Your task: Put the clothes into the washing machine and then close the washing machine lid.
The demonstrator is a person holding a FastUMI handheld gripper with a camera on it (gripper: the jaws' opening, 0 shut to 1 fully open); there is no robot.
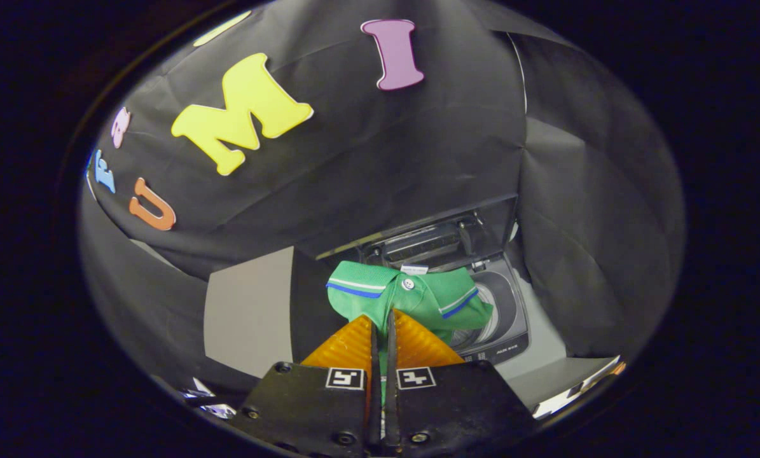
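At the left we see a pale grey worktop (249,312), partly cut off by the booth's black cloth. At the centre our gripper (383,324) has its fingers pressed together, pinching a green polo shirt (411,296) that hangs bunched ahead of them. The shirt hides most of the washing machine (504,318) beyond; we make out part of the drum opening and the raised lid (430,238) behind it.
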